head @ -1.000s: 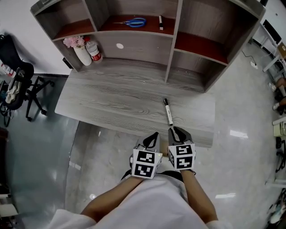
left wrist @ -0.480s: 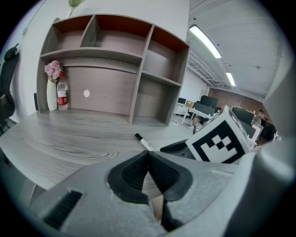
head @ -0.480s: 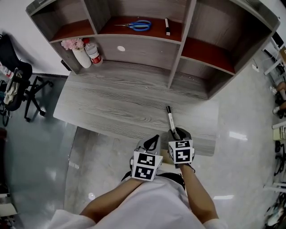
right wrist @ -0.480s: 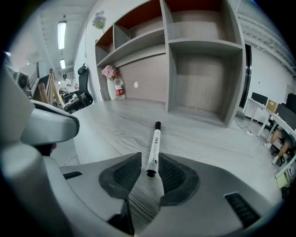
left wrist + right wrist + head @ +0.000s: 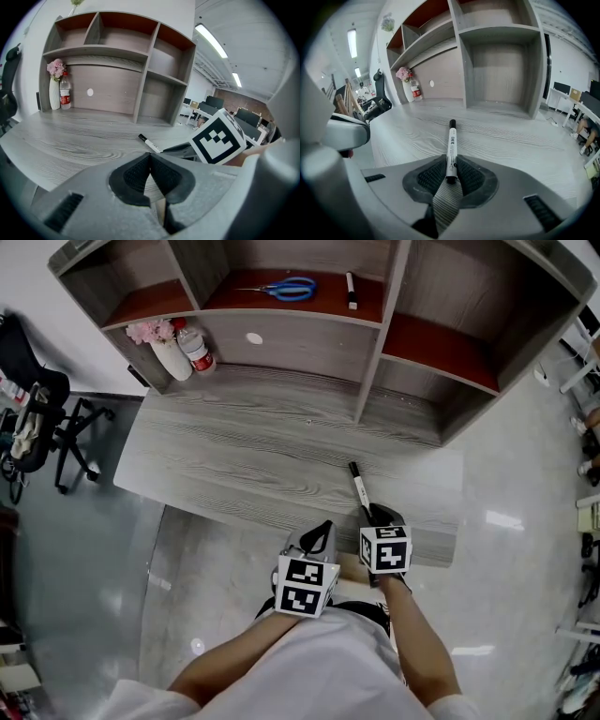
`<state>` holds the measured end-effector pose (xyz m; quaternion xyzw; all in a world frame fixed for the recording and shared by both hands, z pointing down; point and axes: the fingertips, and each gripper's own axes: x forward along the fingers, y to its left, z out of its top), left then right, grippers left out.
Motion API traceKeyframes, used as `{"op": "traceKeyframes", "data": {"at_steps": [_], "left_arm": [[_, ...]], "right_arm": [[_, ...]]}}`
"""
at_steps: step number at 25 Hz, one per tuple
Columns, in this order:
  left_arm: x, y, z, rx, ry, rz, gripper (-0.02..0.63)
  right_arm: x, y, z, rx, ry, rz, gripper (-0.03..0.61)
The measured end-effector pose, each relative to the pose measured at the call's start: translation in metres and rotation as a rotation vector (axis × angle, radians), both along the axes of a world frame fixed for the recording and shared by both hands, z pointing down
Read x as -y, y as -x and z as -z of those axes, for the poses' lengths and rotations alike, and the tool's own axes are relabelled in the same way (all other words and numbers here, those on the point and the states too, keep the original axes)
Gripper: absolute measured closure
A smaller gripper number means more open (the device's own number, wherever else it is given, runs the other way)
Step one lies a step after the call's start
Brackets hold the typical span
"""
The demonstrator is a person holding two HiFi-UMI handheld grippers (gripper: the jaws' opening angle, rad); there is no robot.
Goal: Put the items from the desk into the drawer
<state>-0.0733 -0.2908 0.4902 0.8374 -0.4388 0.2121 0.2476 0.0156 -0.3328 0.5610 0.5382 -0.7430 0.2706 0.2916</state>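
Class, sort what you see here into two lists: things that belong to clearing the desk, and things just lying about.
Belongs to the job:
marker, gripped by the right claw; desk it lies on; left claw, shut and empty.

Just lying about:
scissors and second pen on the shelf; flower vase and bottle at the desk's back corner; office chair.

The right gripper point(image 5: 451, 175) has its jaws closed against the rear end of a white marker point(image 5: 451, 146), one dark ribbed pad pressing each side. The marker points straight away from the jaws, its black cap at the far tip, low over the grey wood-grain desk point(image 5: 511, 140). Beyond the marker stands an open shelf unit point(image 5: 501, 61). Far left of the marker sit a vase of pink flowers point(image 5: 404, 78) and a bottle point(image 5: 414, 92).
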Motion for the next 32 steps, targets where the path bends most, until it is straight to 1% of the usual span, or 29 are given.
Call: {"op": "traceKeyframes", "data": {"at_steps": [3,7,12,15,18,25,32], "left_arm": [[-0.003,-0.003,-0.001,-0.007,0.002,0.008,0.611],[-0.012,-0.007,0.004,-0.044,0.014,0.038,0.611],[-0.035,-0.016,0.006,-0.046,0.016,0.05,0.611],[-0.053,-0.027,0.008,-0.052,0.019,0.053,0.611],[-0.072,-0.038,0.007,-0.051,0.028,0.053,0.611],[-0.107,-0.051,0.001,-0.037,0.027,0.089,0.611],[-0.139,-0.051,-0.007,-0.012,0.035,0.133,0.611]], "right_arm": [[-0.006,-0.002,0.006,0.017,-0.016,-0.004,0.525],[-0.023,-0.006,0.013,0.055,-0.024,-0.019,0.525],[-0.054,-0.01,0.024,0.1,-0.036,-0.026,0.525],[-0.075,-0.015,0.027,0.113,-0.034,-0.019,0.525],[-0.095,-0.02,0.031,0.128,-0.038,-0.01,0.525],[-0.138,-0.027,0.033,0.173,-0.052,0.023,0.525],[-0.176,-0.025,0.029,0.187,-0.044,0.073,0.525]]}}
